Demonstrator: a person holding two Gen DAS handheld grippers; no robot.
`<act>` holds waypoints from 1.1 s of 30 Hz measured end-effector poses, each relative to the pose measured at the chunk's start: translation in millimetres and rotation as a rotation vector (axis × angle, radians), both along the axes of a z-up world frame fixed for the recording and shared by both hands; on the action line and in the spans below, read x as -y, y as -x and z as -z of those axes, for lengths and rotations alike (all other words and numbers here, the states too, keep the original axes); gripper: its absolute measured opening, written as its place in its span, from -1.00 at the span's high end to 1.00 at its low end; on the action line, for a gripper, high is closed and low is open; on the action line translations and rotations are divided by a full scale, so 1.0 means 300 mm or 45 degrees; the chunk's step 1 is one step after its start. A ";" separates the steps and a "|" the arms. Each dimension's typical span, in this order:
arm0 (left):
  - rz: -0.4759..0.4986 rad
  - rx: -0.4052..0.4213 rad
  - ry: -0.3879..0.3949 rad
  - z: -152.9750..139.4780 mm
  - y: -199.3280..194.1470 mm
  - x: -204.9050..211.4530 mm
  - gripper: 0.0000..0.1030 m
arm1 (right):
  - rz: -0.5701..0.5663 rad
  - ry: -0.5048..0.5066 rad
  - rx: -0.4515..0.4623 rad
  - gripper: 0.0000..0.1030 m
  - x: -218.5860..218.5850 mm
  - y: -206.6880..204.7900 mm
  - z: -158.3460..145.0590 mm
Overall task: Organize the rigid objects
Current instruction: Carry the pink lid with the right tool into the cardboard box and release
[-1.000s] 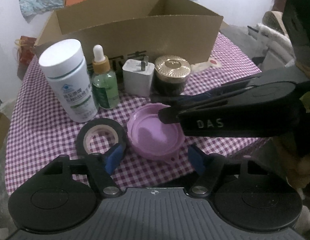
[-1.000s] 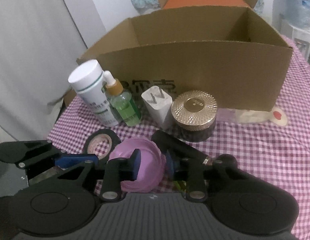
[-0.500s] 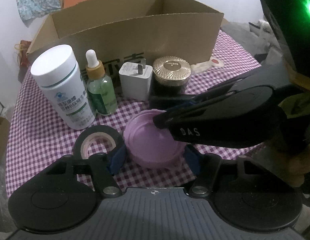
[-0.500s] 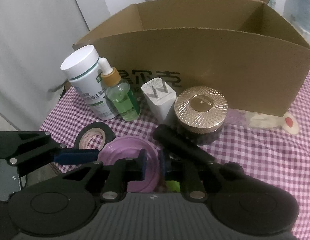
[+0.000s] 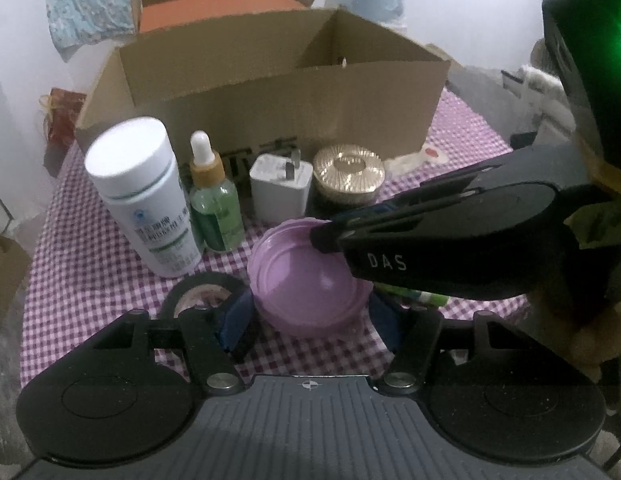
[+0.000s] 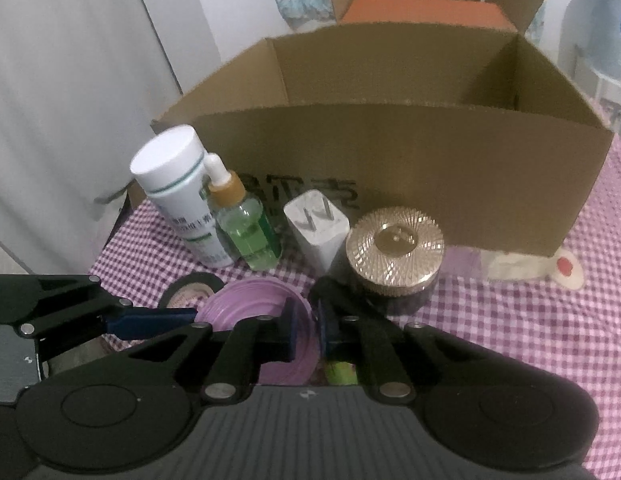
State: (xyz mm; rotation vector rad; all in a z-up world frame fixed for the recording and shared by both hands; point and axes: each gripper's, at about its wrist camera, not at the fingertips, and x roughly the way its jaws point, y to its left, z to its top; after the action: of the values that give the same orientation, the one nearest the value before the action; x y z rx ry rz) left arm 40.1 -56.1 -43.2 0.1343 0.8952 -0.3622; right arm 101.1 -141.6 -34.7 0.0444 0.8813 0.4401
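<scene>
The lid (image 5: 306, 284), purple, round and shallow, sits at lower centre. The right gripper (image 6: 308, 328) pinches its rim; the left gripper (image 5: 310, 320) straddles it, contact unclear. The right gripper reads "DAS".

The left gripper (image 5: 310, 320) points steeply down toward the near edge of the table, its two blue-padded fingers (image 5: 236, 322) spread to either side of a purple lid (image 5: 306, 284). The pads stand at the lid's flanks; whether they press on it cannot be told.

The right gripper (image 6: 308, 320) also tilts steeply down and reaches in from the right side of the table, crossing in front of the left one. Its jaws are closed tight on the lid's right rim, one finger (image 6: 288, 330) inside the lid and the other outside. No hand or sleeve shows clearly behind either tool.
</scene>
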 end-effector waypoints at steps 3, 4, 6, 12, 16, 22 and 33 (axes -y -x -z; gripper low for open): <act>-0.004 0.037 0.013 -0.029 0.016 -0.006 -0.25 | 0.005 0.002 0.038 0.79 0.003 0.020 -0.037; -0.005 0.051 0.020 -0.040 0.023 -0.008 -0.25 | 0.007 0.004 0.053 0.79 0.004 0.027 -0.052; -0.006 0.079 0.037 -0.064 0.035 -0.014 -0.25 | 0.012 0.009 0.087 0.79 0.005 0.046 -0.085; 0.011 0.185 0.087 -0.159 0.068 -0.026 -0.25 | 0.031 0.042 0.230 0.79 -0.020 0.105 -0.196; 0.031 0.253 0.100 -0.224 0.072 -0.025 -0.25 | 0.043 0.052 0.325 0.79 -0.017 0.125 -0.283; 0.022 0.345 0.133 -0.320 0.041 -0.039 -0.25 | 0.036 0.064 0.432 0.79 -0.038 0.107 -0.401; -0.061 0.297 0.203 -0.407 -0.190 -0.149 -0.25 | -0.071 0.004 0.370 0.79 -0.112 -0.153 -0.510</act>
State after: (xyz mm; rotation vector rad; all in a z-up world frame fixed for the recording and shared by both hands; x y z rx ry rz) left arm 97.2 -11.5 78.8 0.0074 0.6351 -0.3638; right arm 147.1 -108.0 118.1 -0.0465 0.5984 0.4831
